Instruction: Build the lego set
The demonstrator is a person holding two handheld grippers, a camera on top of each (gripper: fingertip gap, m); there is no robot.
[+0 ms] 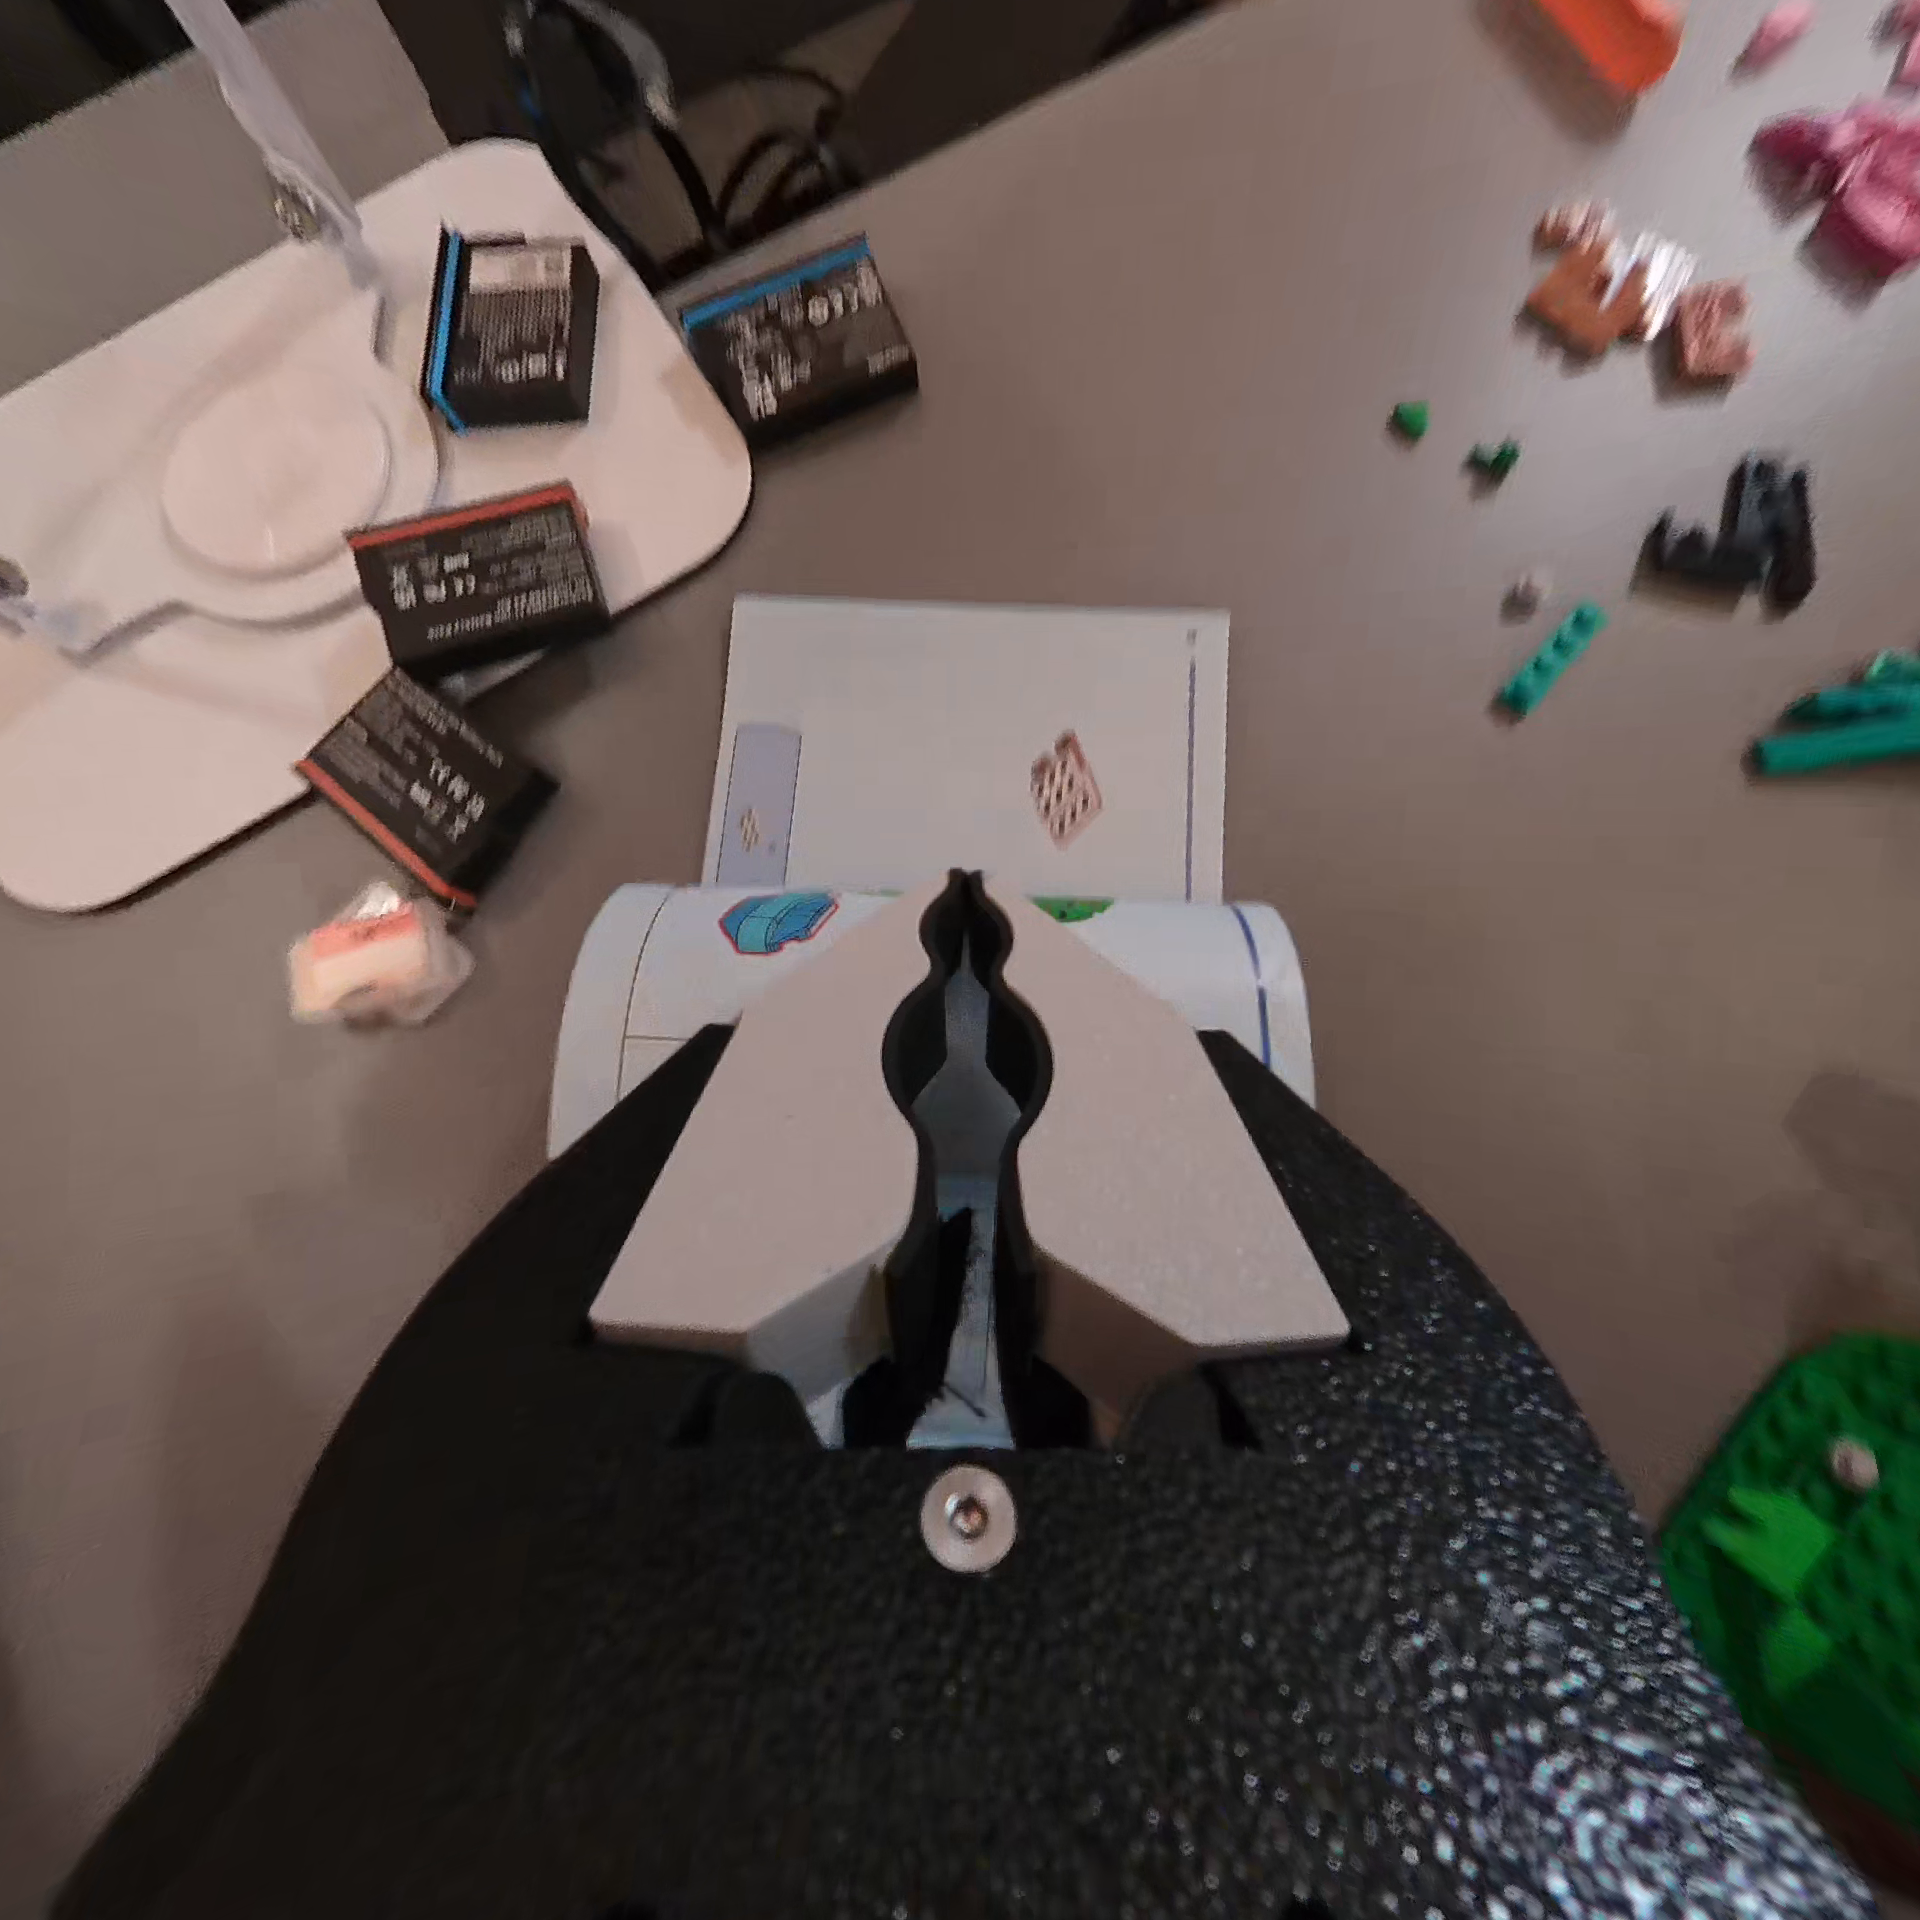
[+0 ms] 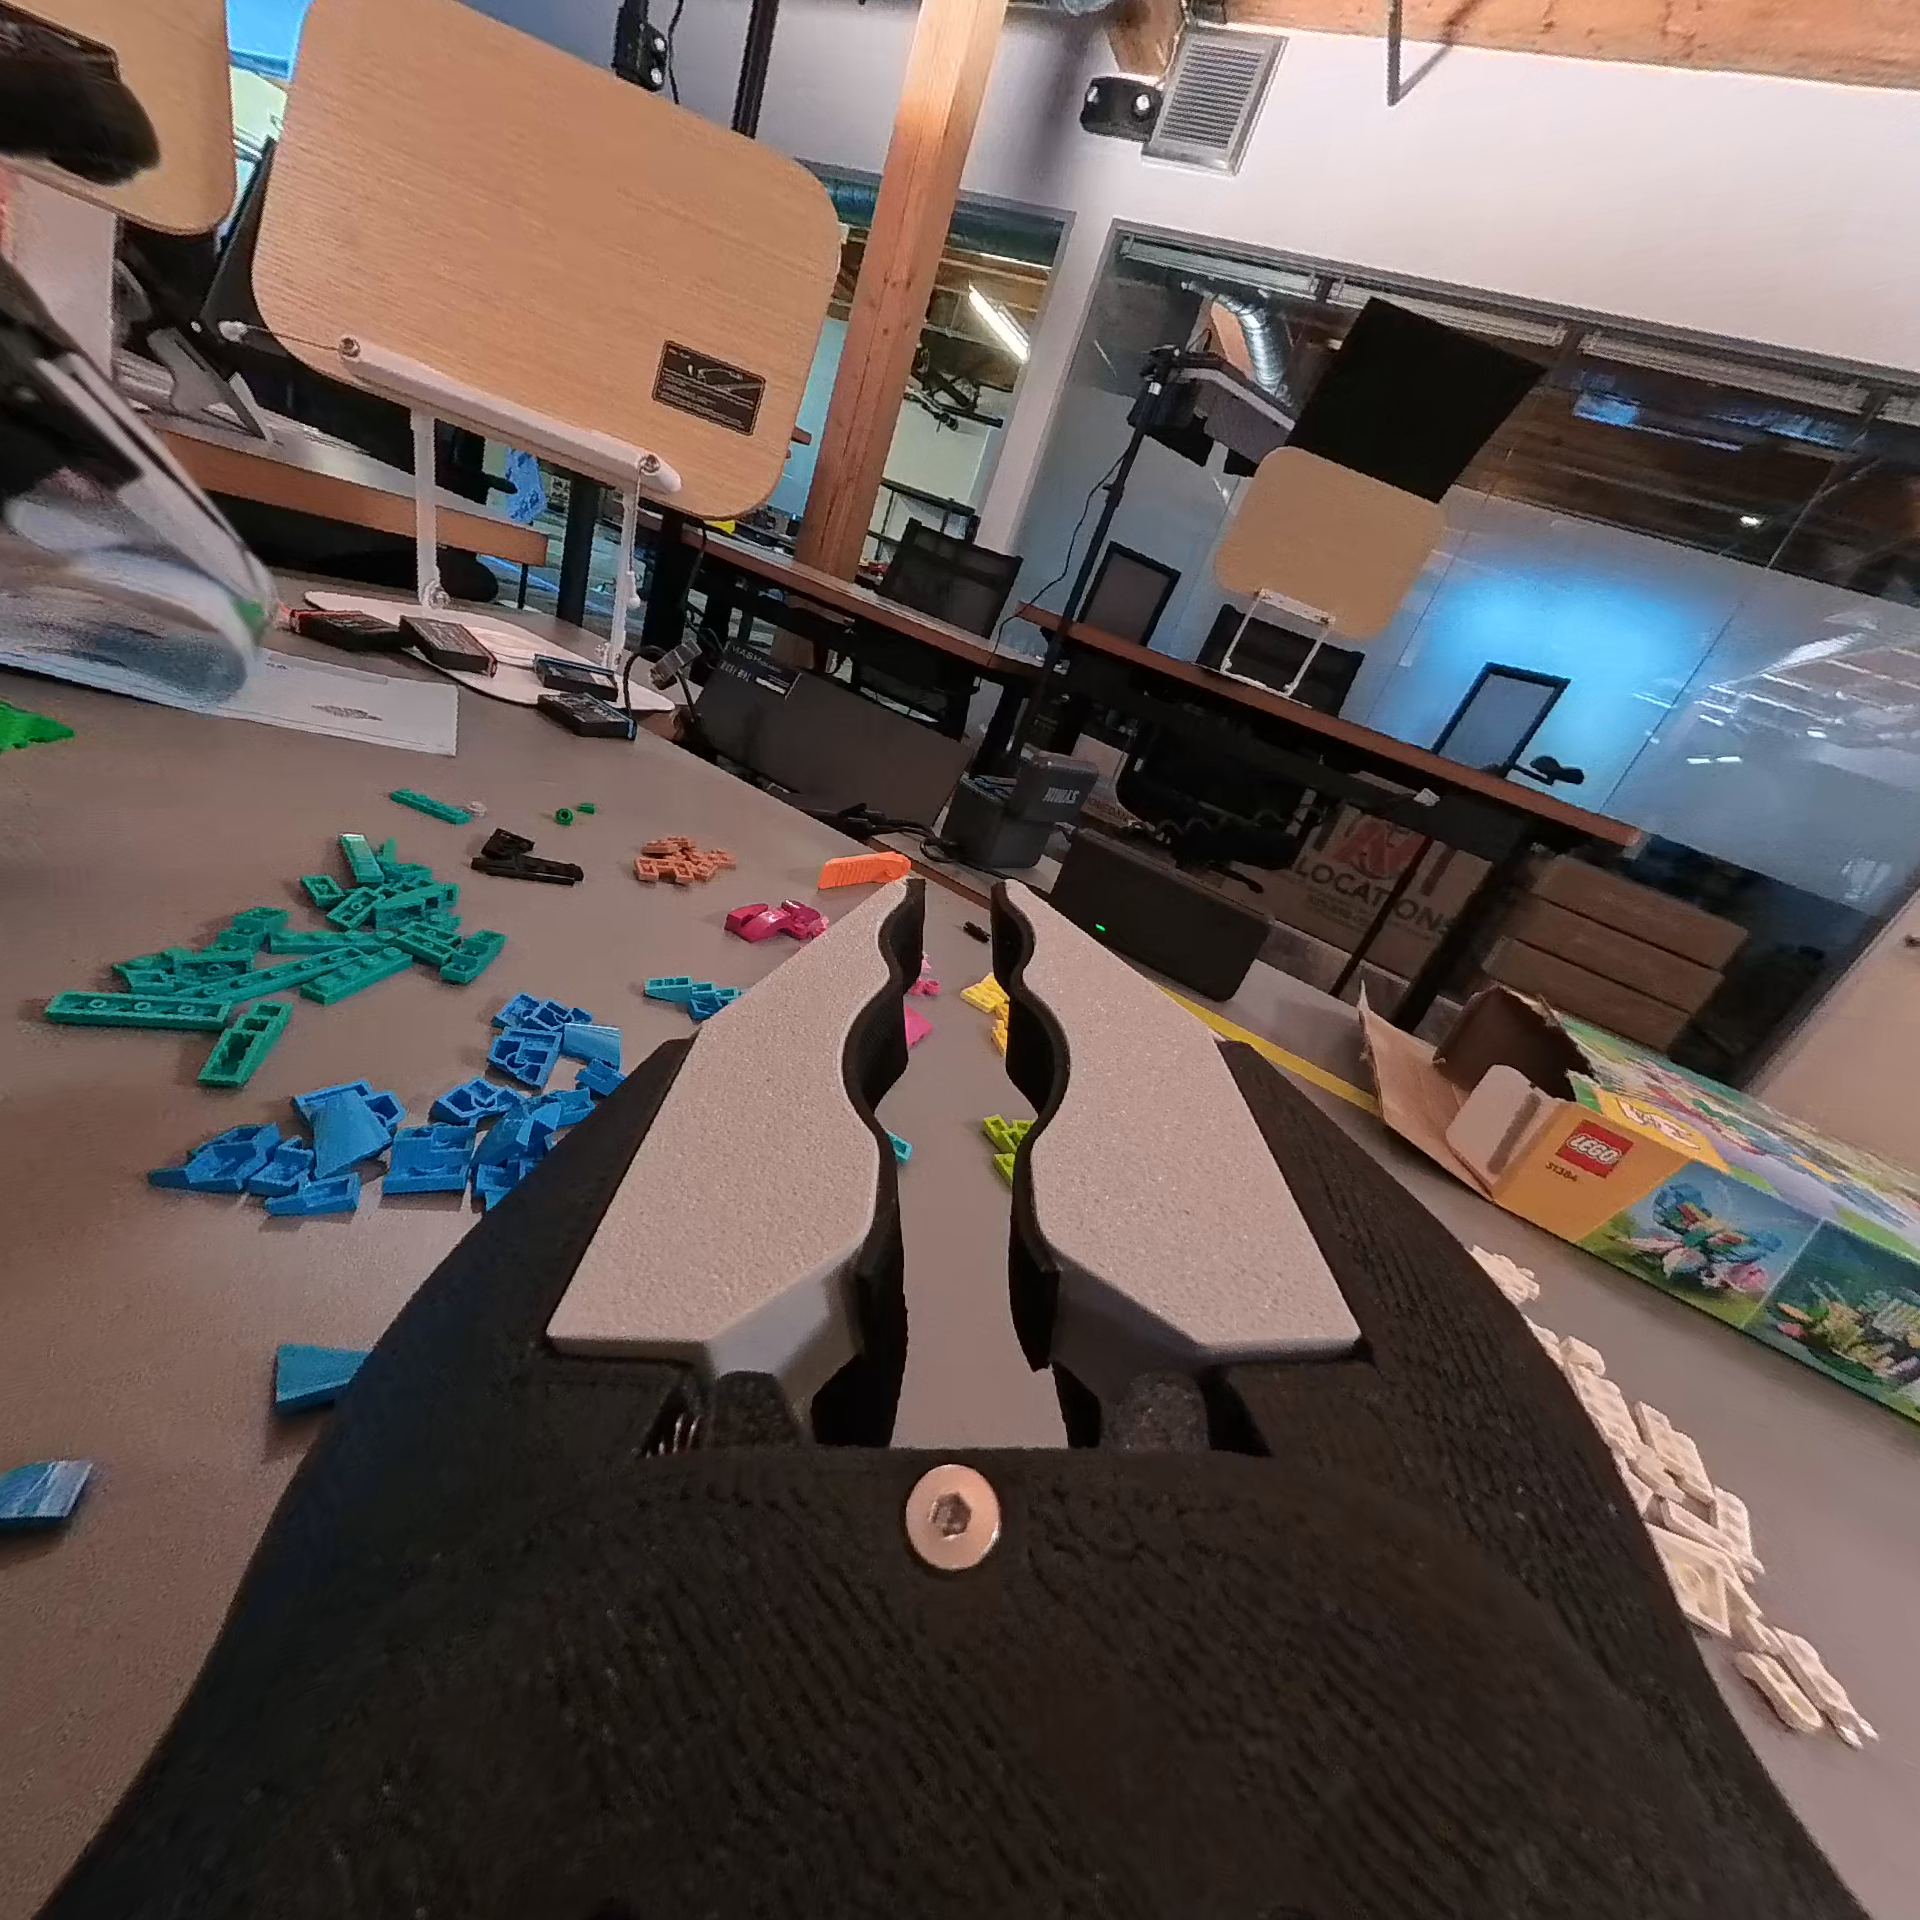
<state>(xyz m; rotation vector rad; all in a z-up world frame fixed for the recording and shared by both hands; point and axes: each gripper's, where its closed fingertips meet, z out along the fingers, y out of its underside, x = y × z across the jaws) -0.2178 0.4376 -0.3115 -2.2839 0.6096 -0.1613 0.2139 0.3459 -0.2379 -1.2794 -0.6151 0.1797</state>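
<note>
- Currently my left tongs (image 1: 966,894) are pinched on a curled page of the instruction booklet (image 1: 977,727), lifting it above the worktop (image 1: 1299,416).
- My right tongs (image 2: 956,904) hang slightly parted, empty, angled low over the sorted bricks (image 2: 312,956).
- I judge the build barely begun: only the green baseplate (image 1: 1808,1538) shows assembly.

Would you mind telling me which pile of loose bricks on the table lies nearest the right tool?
The blue pile, directly left of the right tool; its bricks reach the tool's edge, while the teal pile lies farther back.
</note>
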